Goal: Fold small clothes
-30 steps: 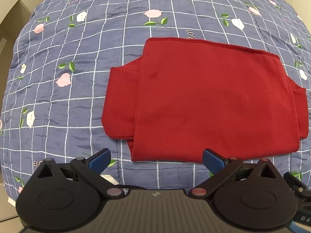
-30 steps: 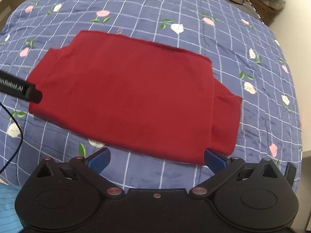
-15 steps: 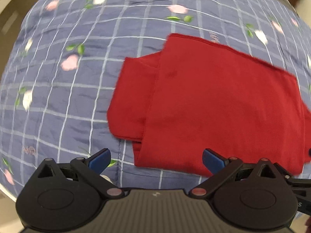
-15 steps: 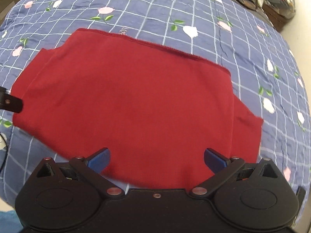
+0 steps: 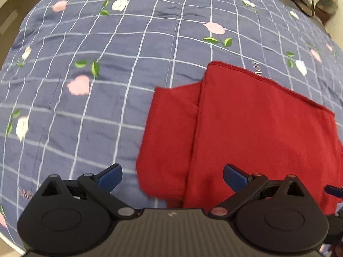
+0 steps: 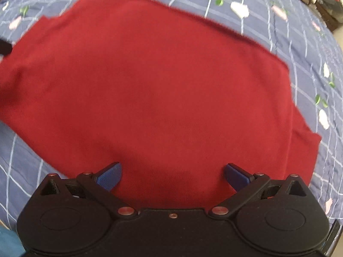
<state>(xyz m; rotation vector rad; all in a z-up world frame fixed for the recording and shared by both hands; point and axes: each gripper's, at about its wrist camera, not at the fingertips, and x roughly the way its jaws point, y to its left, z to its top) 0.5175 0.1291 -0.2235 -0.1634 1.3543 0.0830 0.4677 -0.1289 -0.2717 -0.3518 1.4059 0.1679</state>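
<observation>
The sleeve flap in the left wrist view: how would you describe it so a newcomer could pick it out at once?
Start with the blue checked bedspread printed with pink and white flowers, then find the red garment lying flat on it. The sleeve flap is the narrower red panel jutting from the garment's left side, just beyond the open left claw. A straight fold edge separates it from the wider body.

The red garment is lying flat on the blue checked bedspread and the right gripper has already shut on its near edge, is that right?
Not quite. The red garment does lie flat on the bedspread, but the right gripper is open, its fingers spread apart over the near edge, as the right wrist view shows.
</observation>
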